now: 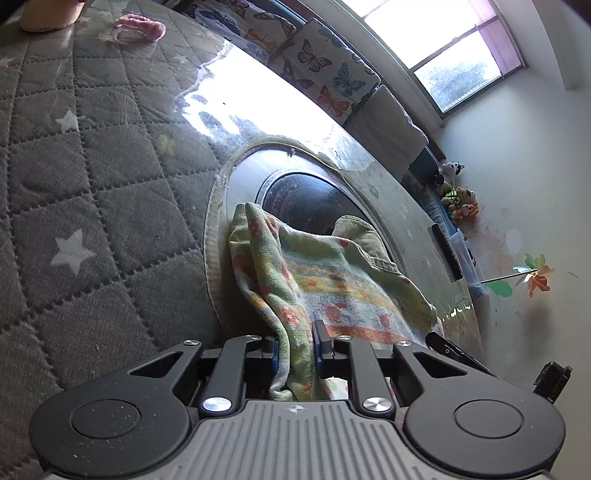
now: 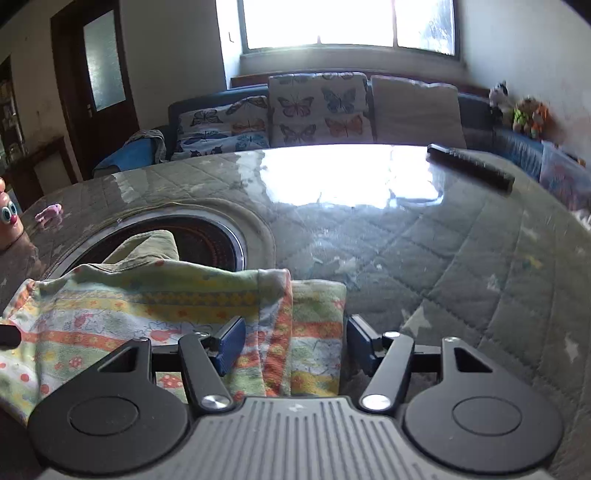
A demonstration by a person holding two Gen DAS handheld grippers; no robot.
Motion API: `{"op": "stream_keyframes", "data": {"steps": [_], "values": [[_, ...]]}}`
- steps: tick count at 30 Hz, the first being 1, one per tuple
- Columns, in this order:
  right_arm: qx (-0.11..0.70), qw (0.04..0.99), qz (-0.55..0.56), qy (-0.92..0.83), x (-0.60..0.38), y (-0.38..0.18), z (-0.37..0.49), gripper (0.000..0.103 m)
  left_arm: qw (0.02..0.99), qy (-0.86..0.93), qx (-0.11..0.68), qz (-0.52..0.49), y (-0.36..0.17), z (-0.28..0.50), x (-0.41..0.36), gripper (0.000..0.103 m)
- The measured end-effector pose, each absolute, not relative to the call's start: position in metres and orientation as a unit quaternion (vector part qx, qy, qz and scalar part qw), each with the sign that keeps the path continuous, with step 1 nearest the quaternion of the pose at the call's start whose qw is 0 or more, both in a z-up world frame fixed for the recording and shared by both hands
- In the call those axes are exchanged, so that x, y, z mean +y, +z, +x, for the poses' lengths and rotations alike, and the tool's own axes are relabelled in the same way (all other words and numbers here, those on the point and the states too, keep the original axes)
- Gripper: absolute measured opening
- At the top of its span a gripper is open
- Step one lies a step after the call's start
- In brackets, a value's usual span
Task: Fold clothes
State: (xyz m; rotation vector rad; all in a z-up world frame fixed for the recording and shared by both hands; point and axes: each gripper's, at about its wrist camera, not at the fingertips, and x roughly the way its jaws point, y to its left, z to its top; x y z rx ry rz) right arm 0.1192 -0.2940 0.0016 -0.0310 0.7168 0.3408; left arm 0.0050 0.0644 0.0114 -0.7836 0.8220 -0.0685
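Observation:
A soft patterned garment (image 1: 325, 280), yellow-green with orange bands and small mushrooms, lies bunched on the quilted table. My left gripper (image 1: 295, 338) is shut on a gathered fold of it at the near edge. In the right wrist view the same garment (image 2: 129, 306) spreads to the left. My right gripper (image 2: 295, 328) stands open, with a folded edge of the cloth lying between its blue pads (image 2: 231, 341), which are wide apart. An olive corduroy piece (image 1: 365, 240) (image 2: 147, 245) pokes out from under the garment's far side.
The grey star-quilted table top (image 2: 461, 280) has a glossy cover and a round dark opening (image 2: 207, 240) just behind the clothes. A black remote (image 2: 469, 168) lies far right and a pink hair tie (image 1: 140, 27) far left. A sofa with butterfly cushions (image 2: 317, 107) stands beyond.

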Motion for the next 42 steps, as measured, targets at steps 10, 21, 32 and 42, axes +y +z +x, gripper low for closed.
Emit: {"op": "stream_keyframes", "data": {"steps": [10,21,32,42], "values": [[0.338,0.924,-0.007,0.178,-0.282,0.003,0.104,0.016,0.853,-0.022,0.39,-0.347,0.016,0.006,0.058,0.017],[0.307,0.933,0.042,0.182,-0.312,0.028,0.082,0.002,0.875,-0.022,0.367,-0.316,0.043,-0.003,0.042,0.013],[0.287,0.942,0.039,0.169,-0.346,0.045,0.048,0.001,0.889,-0.04,0.354,-0.286,0.064,-0.014,0.005,0.013],[0.323,0.929,0.093,0.153,-0.369,0.014,0.058,0.002,0.889,-0.023,0.366,-0.274,0.058,-0.021,-0.001,0.013]]}}
